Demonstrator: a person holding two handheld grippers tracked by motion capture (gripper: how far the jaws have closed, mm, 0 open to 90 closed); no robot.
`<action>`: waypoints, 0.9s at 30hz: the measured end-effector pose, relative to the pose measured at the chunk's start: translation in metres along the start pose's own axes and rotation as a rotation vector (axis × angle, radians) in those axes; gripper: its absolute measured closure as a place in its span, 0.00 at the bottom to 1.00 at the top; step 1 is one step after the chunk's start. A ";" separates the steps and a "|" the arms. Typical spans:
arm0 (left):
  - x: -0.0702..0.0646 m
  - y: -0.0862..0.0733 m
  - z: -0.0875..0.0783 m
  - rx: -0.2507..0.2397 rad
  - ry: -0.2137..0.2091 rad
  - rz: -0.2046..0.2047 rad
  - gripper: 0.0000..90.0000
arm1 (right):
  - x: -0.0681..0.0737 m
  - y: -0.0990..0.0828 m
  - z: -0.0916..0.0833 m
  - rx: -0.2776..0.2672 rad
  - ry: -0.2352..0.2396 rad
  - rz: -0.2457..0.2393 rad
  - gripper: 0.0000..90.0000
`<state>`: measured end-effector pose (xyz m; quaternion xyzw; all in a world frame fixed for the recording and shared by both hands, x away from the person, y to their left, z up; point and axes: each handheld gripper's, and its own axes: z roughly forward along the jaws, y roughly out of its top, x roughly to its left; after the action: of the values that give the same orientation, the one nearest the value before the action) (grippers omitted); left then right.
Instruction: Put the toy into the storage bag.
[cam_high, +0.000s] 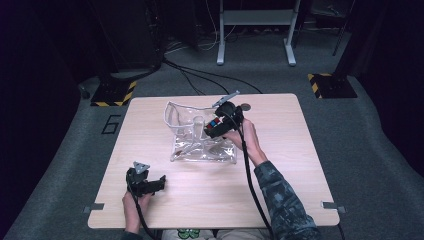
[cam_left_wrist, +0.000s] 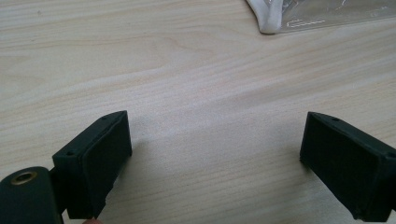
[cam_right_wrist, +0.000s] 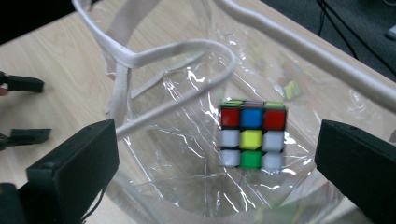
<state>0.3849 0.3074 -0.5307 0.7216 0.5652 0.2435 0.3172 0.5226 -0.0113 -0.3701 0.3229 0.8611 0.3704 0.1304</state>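
A clear plastic bag (cam_high: 200, 142) with white trim and white handles lies in the middle of the wooden table (cam_high: 280, 175). Inside the bag (cam_right_wrist: 187, 140) sits a colour cube (cam_right_wrist: 252, 135), showing red, blue, white, yellow and green squares. My right gripper (cam_high: 211, 130) reaches into the bag's mouth from the right. In the right gripper view its jaws (cam_right_wrist: 217, 151) stand wide open on either side of the cube, not touching it. My left gripper (cam_high: 158, 182) rests near the front left of the table, open over bare wood (cam_left_wrist: 217, 135), with nothing between its jaws.
A bag corner (cam_left_wrist: 271, 23) lies ahead of the left gripper. A small dark round object (cam_high: 245, 106) sits on the table behind the bag. Beyond the table are floor cables, white desk legs (cam_high: 220, 45) and yellow-black striped bases (cam_high: 115, 92).
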 end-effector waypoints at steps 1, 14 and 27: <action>0.000 0.000 0.000 0.000 0.000 0.000 0.10 | 0.001 -0.001 -0.003 -0.006 0.004 0.009 0.00; 0.000 0.000 0.000 0.000 0.000 0.001 0.10 | 0.002 -0.021 -0.048 -0.107 -0.024 0.005 0.00; 0.000 0.000 0.000 -0.001 0.000 0.002 0.10 | 0.008 -0.064 -0.085 -0.125 -0.091 -0.026 0.00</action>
<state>0.3850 0.3074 -0.5307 0.7218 0.5645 0.2441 0.3174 0.4480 -0.0863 -0.3574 0.3193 0.8336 0.4068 0.1942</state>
